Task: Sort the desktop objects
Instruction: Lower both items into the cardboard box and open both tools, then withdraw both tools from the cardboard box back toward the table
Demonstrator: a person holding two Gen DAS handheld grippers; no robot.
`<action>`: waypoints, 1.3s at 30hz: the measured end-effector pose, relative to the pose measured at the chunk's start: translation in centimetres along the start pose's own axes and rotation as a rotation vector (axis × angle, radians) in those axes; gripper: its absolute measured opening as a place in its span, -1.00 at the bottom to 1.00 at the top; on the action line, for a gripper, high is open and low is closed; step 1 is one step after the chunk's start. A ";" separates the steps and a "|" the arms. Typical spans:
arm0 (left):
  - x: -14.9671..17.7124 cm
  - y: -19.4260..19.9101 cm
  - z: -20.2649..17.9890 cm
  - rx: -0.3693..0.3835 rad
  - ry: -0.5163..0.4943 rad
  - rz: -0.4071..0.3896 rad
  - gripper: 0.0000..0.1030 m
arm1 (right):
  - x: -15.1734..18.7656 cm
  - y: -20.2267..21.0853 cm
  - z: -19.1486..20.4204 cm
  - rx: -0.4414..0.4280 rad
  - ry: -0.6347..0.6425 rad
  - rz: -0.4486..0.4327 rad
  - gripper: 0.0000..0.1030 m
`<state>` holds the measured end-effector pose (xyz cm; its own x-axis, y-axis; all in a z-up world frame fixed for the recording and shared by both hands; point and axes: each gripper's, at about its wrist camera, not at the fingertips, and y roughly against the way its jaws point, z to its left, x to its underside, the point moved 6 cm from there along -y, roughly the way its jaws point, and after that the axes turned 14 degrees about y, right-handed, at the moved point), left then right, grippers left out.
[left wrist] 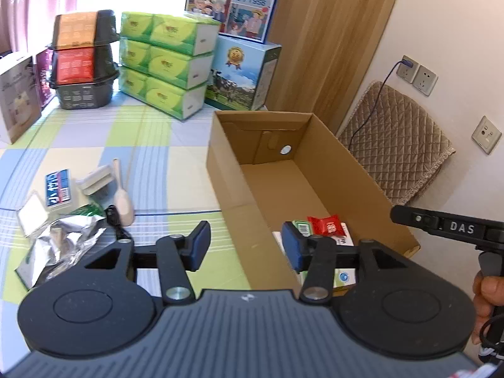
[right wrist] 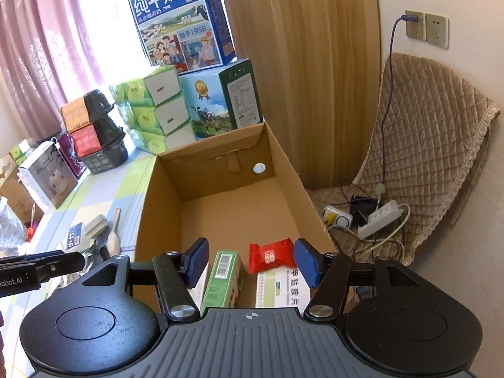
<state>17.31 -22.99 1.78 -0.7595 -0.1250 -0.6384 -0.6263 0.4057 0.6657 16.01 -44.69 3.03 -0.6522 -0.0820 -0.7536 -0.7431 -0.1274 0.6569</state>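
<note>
Left gripper [left wrist: 245,245]: blue-padded fingers [left wrist: 200,244] spread apart, nothing between them; held over the near left wall of the cardboard box [left wrist: 343,170], one finger outside the wall, the other above the box interior.

Right gripper [right wrist: 250,263]: fingers [right wrist: 307,263] likewise apart and empty, held over the near end of the same box.

Cardboard box: open-topped, lengthwise on the checked tablecloth [left wrist: 157,132], far end bare. Contents, all at the near end: green carton [right wrist: 225,278] with a barcode, on the left; white medicine box [right wrist: 278,286] to its right; red sweet wrapper [right wrist: 271,256] lying on the far edge of the white box.

Unsorted items, left of the box on the cloth: small blue-labelled box [left wrist: 60,189]; white brush-like block [left wrist: 96,181]; pale plastic scoop [left wrist: 123,203]; flat white square [left wrist: 31,217]; crumpled foil bag [left wrist: 63,245], nearest; small black clip [left wrist: 113,217] beside the scoop.

Obstructions: the box's left wall stands between this heap and the box interior.

Far end of table: stacked green tissue packs [left wrist: 167,63], stacked black food bowls [left wrist: 83,60], two milk cartons [right wrist: 220,97] one upon the other, a white appliance box [left wrist: 17,97].

Right of table: quilted chair cover [right wrist: 431,145], power strip [right wrist: 378,217] with cables on the seat, wall sockets [right wrist: 426,30].
</note>
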 end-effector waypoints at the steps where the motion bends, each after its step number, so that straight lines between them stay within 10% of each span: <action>1: 0.1 0.3 0.2 -0.005 0.001 -0.004 -0.08 | 0.1 0.2 0.2 -0.001 0.002 -0.001 0.18; 16: 1.1 5.3 3.6 -0.060 0.002 -0.059 0.55 | 0.9 3.4 5.8 -0.011 0.088 -0.034 0.96; 39: 2.3 8.9 9.5 -0.120 0.030 -0.084 0.97 | 1.1 3.4 14.3 -0.100 0.197 -0.025 0.96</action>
<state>11.70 -11.04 2.59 -0.7070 -0.1817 -0.6835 -0.7033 0.2814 0.6528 10.62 -31.07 4.78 -0.5844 -0.2673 -0.7662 -0.7339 -0.2289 0.6396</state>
